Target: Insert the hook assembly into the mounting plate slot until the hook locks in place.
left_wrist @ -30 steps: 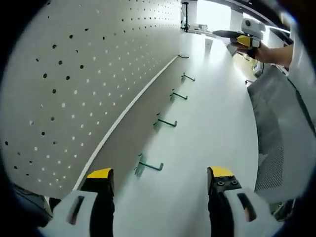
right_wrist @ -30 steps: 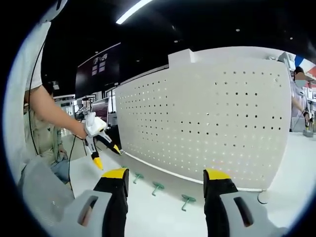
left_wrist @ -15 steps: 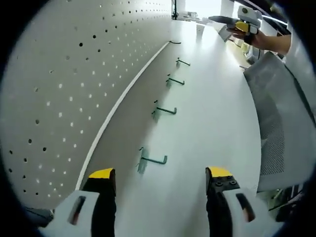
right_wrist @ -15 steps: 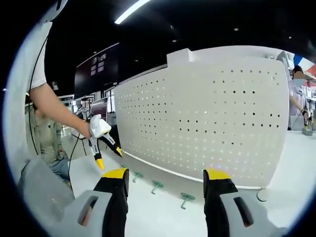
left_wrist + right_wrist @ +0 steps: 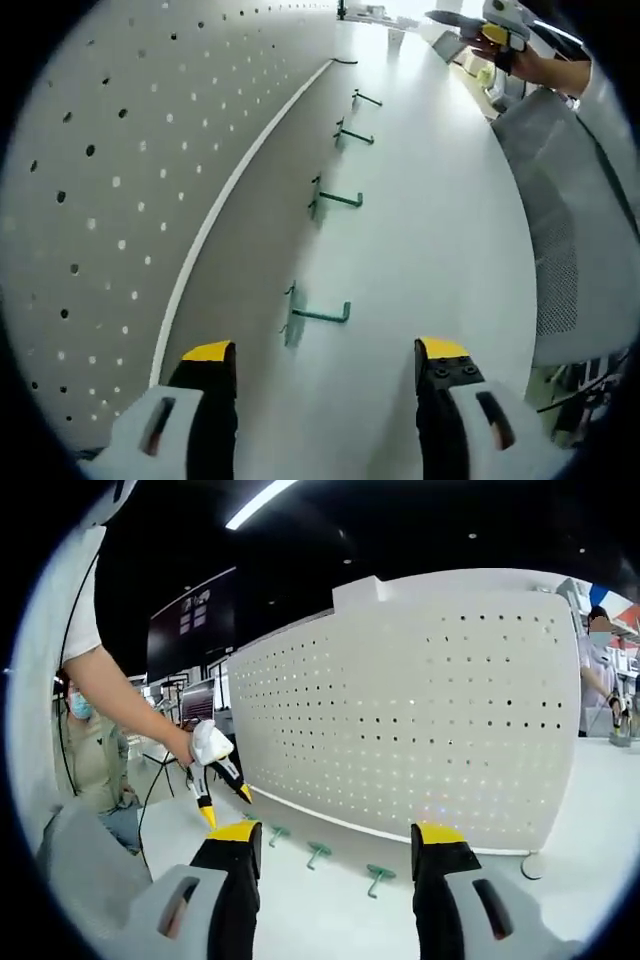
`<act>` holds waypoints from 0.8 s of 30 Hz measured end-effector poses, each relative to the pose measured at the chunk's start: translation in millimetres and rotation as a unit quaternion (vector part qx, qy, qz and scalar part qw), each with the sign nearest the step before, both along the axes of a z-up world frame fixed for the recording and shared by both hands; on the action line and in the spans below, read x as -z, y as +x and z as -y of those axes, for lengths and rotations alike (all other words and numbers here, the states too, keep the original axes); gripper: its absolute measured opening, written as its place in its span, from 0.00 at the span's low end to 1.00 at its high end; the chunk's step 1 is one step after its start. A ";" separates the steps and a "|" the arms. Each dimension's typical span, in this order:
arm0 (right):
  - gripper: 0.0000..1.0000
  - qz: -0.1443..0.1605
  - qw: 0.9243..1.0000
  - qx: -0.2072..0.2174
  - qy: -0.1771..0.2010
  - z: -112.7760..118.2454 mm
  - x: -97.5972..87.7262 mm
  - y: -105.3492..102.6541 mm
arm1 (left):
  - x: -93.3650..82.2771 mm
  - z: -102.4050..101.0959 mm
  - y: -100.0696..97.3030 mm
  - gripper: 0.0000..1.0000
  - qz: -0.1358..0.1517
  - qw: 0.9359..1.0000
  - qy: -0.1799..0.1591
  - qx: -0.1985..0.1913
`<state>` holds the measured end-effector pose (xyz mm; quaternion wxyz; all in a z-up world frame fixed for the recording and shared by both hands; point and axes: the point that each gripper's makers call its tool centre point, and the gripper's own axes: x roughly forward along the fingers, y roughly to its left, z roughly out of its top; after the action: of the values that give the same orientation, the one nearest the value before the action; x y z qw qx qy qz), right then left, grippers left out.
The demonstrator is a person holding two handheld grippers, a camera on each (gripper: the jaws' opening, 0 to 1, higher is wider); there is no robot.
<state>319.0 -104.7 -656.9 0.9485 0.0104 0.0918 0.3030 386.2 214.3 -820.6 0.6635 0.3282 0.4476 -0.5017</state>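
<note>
Several green hooks lie in a row on the white table along the foot of the white pegboard (image 5: 100,200). The nearest hook (image 5: 315,312) lies just ahead of my left gripper (image 5: 326,352), which is open and holds nothing. Further along are another hook (image 5: 335,198) and a third hook (image 5: 352,135). My right gripper (image 5: 336,832) is open and empty, facing the pegboard (image 5: 420,720) with hooks (image 5: 378,877) (image 5: 318,853) below it. A hand holds the left gripper (image 5: 228,806) at the row's left end. The right gripper (image 5: 480,22) shows far off, top right.
A grey mesh chair (image 5: 580,230) stands beside the table's right edge. A small black hook (image 5: 343,61) lies at the far end of the row. A round disc (image 5: 533,865) sits by the pegboard's right corner. People stand in the background (image 5: 598,670), with dark screens (image 5: 190,610) behind.
The left gripper has moved forward along the table, so the nearest hook lies closer to its jaws. In the right gripper view the left gripper has shifted slightly right. Both stay open.
</note>
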 end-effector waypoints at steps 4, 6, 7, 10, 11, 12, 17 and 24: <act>0.58 -0.002 1.000 0.001 0.000 0.9 1.3 -0.2 | 3.6 -1.7 3.1 0.75 -0.005 1.000 0.012 0.008; 0.58 -0.002 1.000 0.002 0.000 1.7 1.1 0.0 | 5.7 -1.0 5.1 0.74 -0.006 1.000 0.014 0.011; 0.58 -0.002 1.000 0.003 0.000 2.2 1.3 0.0 | 8.3 -1.5 5.3 0.73 -0.007 1.000 0.022 0.015; 0.58 -0.004 1.000 0.004 0.000 3.5 2.0 -0.3 | 12.8 -2.3 5.1 0.73 -0.007 0.999 0.036 0.032; 0.58 -0.004 1.000 0.005 -0.001 4.2 2.2 -0.5 | 14.2 -2.0 5.1 0.73 -0.010 0.999 0.038 0.032; 0.58 -0.005 1.000 0.005 -0.001 4.6 2.3 -0.7 | 13.4 -1.6 7.0 0.72 -0.004 0.999 0.038 0.036; 0.57 -0.006 1.000 0.005 -0.011 5.6 6.4 -2.2 | 12.6 0.4 9.4 0.72 0.000 0.998 0.038 0.040; 0.57 -0.007 1.000 0.004 -0.009 3.9 6.1 -3.6 | 12.1 1.9 8.8 0.70 0.001 0.998 0.035 0.043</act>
<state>315.5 -108.6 -663.0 0.9489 0.0044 0.1013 0.2987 395.0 212.4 -832.7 0.6299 0.3710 0.4496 -0.5132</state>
